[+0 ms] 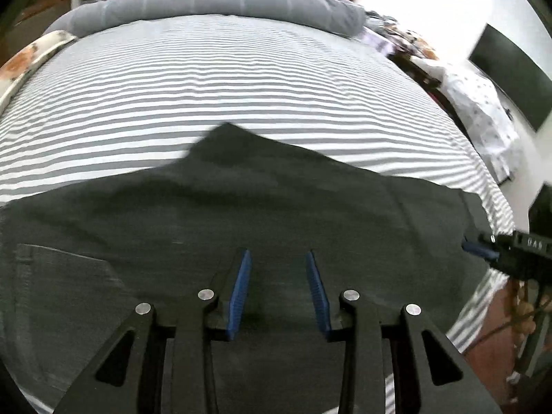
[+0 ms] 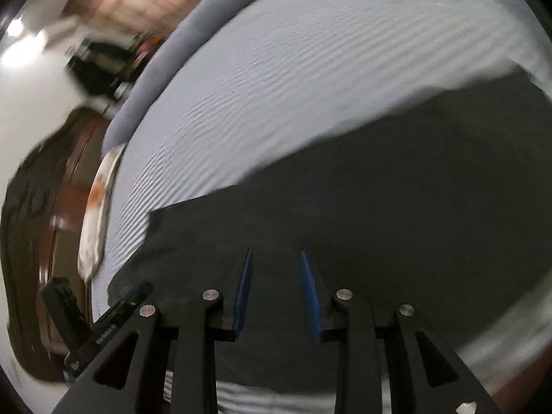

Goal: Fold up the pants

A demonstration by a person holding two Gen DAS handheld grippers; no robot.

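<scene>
On the striped bed (image 1: 241, 79) the dark pants (image 1: 241, 214) lie spread near its front edge, a pocket seam showing at the left. Soft, limp cloth, light, likely to sag and crease, so I'd pinch a hem or a waistband corner. Left gripper (image 1: 277, 258) hovers above mid-fabric, jaws partly open, empty. Right gripper (image 2: 274, 258), jaws partly open, nothing between them, sits over the cloth in a blurred view. Plenty of bare sheet beyond for folding; bed edge close at right.

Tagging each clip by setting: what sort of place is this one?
Most likely a bedroom: dark pants lie on a bed with a grey-and-white striped sheet, a grey pillow at its far end, clothes heaped beside it.
</scene>
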